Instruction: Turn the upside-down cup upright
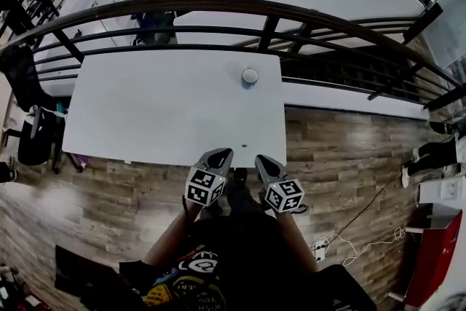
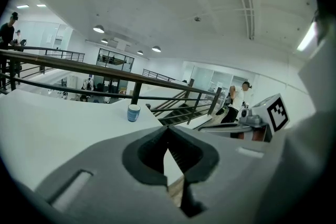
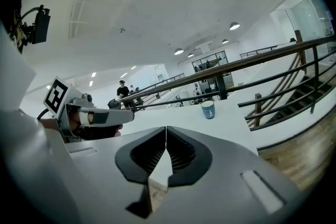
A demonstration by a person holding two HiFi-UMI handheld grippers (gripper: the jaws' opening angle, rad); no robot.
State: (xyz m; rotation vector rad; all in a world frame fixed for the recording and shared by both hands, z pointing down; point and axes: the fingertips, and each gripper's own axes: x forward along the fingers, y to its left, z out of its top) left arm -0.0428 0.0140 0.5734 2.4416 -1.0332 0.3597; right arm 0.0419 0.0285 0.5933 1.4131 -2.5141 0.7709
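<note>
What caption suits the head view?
Left tongs and right tongs, shut and empty, at the near edge of the table; cup stands at its far right by the railing.

Head view: we look from the person's head, steeply down. The whole counter (image 1: 167, 113) lies well below us, with the railing (image 1: 218, 7) beyond it. The left gripper (image 1: 222, 154) and right gripper (image 1: 263, 159) are close, near the bottom of the frame.
Left gripper view: we sit low just behind its fingers (image 2: 149, 157), which fill the lower frame. We face across the counter toward the railing, and the cup (image 2: 134, 112) is far off, left of centre.
Right gripper view: we have the same low seat behind its own fingers, and the cup is far off, right of centre.
Shared: all three views take in the counter, cup and railing. Each gripper view catches the other gripper near its side edge.
</note>
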